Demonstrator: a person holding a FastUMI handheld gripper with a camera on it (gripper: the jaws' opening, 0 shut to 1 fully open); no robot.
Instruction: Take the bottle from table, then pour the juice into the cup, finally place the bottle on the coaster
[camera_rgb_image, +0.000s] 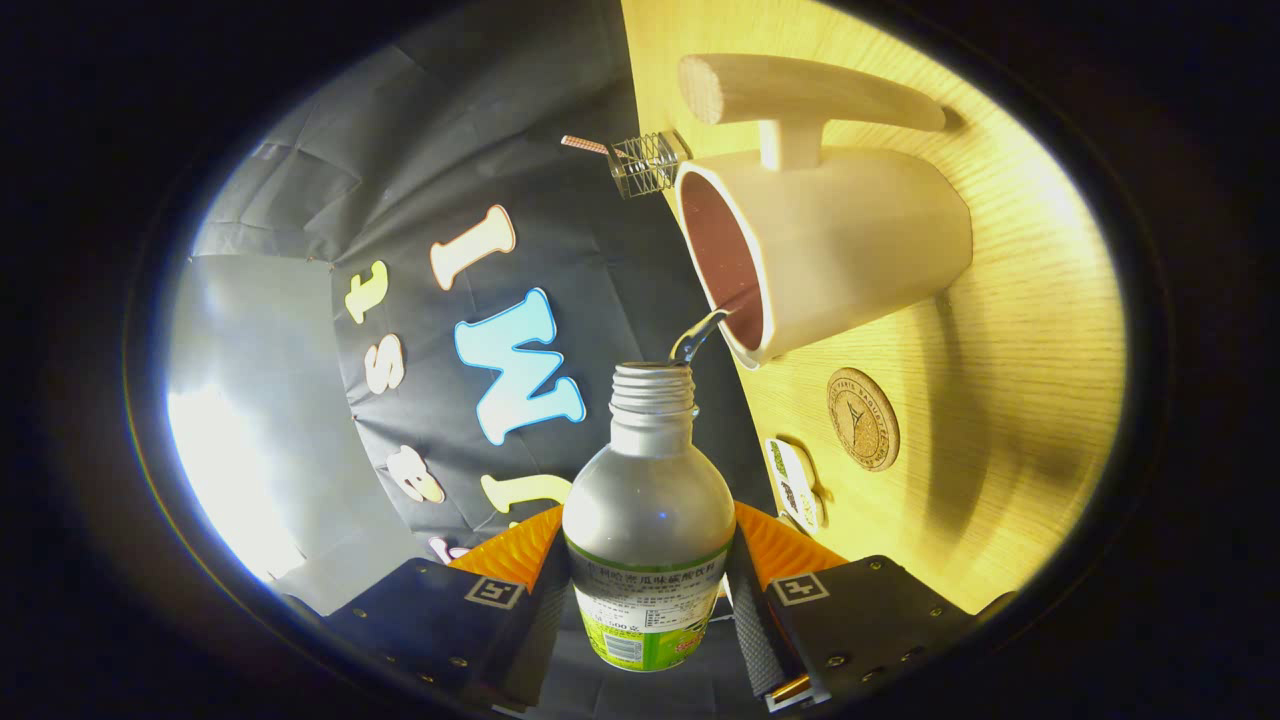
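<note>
Both fingers of the gripper (648, 590) press on the sides of the bottle (648, 520), so the jaws hold it firmly around its labelled lower half. Its cap is off, the threaded neck bare, and the whole view is rolled over so that the wooden table (1010, 400) stands like a wall beside it. A thin stream of juice (700, 335) runs from the bottle's mouth over the rim of the cup (850, 250), a pale mug with a long wooden handle, just beyond the fingers. Near the cup's base lies the round cork coaster (863, 418), with a small oval sticker (795, 483) beside it. A little wire basket (648, 163) sits past the cup's rim.
</note>
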